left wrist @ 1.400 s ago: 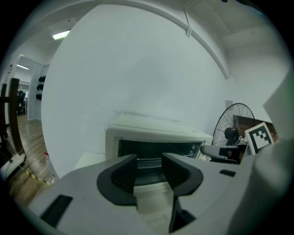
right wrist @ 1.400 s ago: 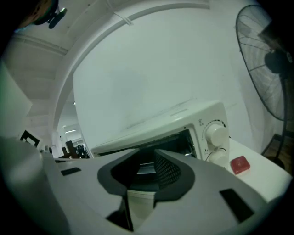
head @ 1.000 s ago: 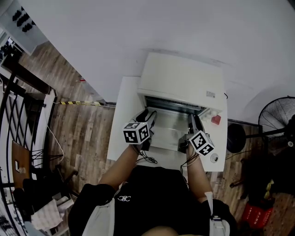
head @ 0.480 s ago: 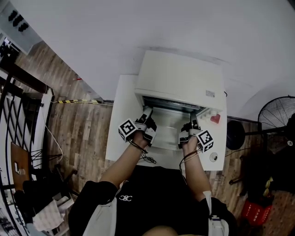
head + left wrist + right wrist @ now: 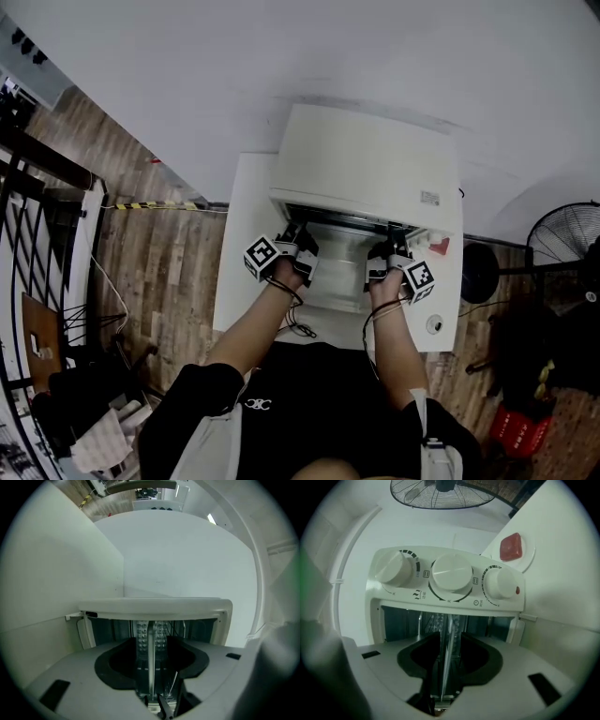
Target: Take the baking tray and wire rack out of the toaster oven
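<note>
Toaster oven [image 5: 366,164] stands at upper centre of the head view on a white table [image 5: 242,253], its mouth open. Both tongs reach into it, turned on their sides: the left gripper [image 5: 296,246] has just spread wider and the right gripper [image 5: 384,253] has just narrowed, each loosely straddling a thin metal edge [image 5: 150,667] inside, tray or rack unclear

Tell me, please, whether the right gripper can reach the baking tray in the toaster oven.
Likely yes: the toaster oven stands open, and what looks like the baking tray, edge-on, is between the jaws of the right gripper, which have just been closing.
</note>
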A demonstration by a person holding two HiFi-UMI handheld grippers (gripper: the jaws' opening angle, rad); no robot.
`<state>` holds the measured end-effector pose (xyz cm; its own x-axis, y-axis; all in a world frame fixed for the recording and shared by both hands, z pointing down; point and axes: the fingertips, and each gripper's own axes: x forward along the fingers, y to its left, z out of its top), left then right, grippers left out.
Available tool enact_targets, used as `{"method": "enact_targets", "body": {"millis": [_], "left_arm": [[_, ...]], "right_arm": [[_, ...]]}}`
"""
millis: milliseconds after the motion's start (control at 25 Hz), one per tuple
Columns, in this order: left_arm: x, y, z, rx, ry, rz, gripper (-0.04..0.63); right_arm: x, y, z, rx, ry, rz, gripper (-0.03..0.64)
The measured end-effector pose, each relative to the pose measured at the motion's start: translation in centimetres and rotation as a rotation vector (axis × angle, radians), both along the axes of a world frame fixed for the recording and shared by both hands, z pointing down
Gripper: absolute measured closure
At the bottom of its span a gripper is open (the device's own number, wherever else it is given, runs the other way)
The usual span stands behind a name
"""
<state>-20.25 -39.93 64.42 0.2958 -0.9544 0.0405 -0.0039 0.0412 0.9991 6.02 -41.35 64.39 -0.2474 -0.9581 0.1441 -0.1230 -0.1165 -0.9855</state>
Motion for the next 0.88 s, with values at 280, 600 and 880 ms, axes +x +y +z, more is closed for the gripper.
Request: {"method": "enact_targets", "body": {"millis": [280,600,880], "left_arm": [[0.2,-3.0,0.7,0.026,0.079,-0.030,0.388],[-0.4,-4.2,1.1,-0.018,0.067,-0.079,0.423],[-0.1,-3.9,0.7,-0.004,0.055,-0.054,0.531]], "right_arm": [[1.0,-2.7,1.4,0.003,-0.096,0.075,0.489],[1.0,-3.6,0.9,0.046,-0.129,0.100,0.542],[1.2,-3.2,0.9,0.052,-0.064,0.093,0.552]]}}
